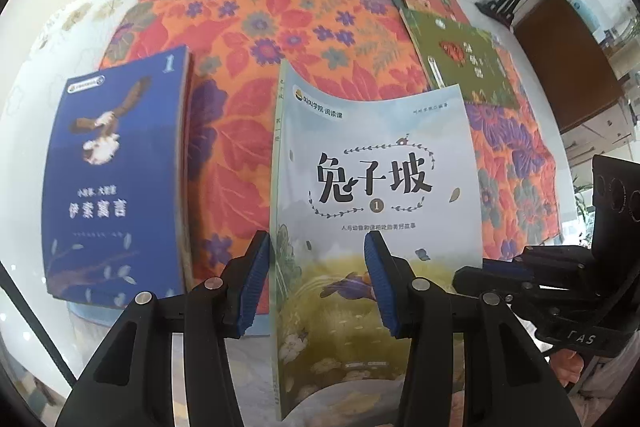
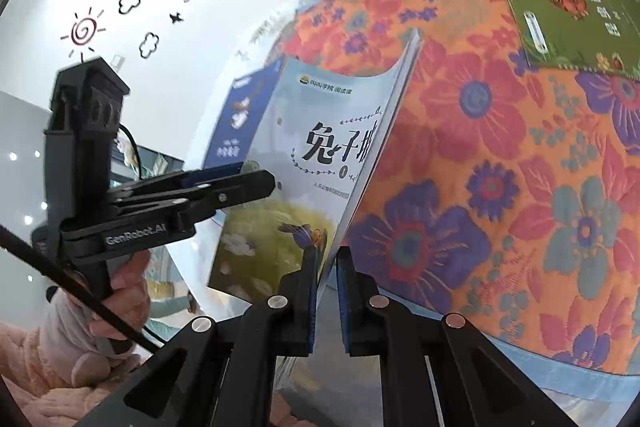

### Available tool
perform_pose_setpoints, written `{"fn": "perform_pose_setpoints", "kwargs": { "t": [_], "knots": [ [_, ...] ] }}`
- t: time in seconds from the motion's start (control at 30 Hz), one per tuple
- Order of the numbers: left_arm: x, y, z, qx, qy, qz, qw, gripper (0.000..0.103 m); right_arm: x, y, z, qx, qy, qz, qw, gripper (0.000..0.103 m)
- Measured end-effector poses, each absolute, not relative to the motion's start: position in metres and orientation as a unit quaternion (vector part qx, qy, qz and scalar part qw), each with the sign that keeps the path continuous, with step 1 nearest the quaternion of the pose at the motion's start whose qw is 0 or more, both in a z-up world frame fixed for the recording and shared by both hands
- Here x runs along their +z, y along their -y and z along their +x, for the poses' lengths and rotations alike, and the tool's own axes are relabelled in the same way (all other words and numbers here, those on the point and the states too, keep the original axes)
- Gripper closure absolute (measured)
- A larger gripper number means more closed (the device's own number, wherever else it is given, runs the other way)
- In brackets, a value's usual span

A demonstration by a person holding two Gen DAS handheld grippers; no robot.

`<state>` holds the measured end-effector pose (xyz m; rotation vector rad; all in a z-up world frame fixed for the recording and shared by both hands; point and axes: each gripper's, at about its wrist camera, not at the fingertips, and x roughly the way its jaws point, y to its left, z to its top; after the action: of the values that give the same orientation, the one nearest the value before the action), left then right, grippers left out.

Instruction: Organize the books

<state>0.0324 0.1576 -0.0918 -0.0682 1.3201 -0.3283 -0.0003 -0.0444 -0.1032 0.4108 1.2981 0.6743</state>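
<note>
Currently holding the pale book [image 1: 372, 167] up on edge, slightly bowed, over the near side of the floral cloth [image 1: 260, 39] on the bench [image 1: 52, 59] (bottom edge out of view). Pinched on its page edge with the right gripper [image 2: 327, 259] fingers, nearly closed. Straddled at the spine by the left gripper [image 1: 316, 279] fingers at a middling gap, one pad against the spine, one before the cover; cannot tell whether clamping. Lying flat further left: blue book [image 1: 116, 167].
</note>
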Motion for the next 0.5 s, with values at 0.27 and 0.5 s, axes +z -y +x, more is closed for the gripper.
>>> {"fn": "perform_pose_setpoints", "kwargs": {
  "t": [0.27,0.5],
  "knots": [
    [-0.076,-0.198,0.051,-0.153,-0.592,-0.048,0.790,0.059,-0.074,0.001,0.016,0.307,-0.566,0.168,0.746,0.094],
    [-0.072,-0.252,0.073,-0.134,-0.579,-0.066,0.802,0.059,-0.066,-0.059,0.043,0.328,-0.564,0.139,0.745,0.093]
  ]
}}
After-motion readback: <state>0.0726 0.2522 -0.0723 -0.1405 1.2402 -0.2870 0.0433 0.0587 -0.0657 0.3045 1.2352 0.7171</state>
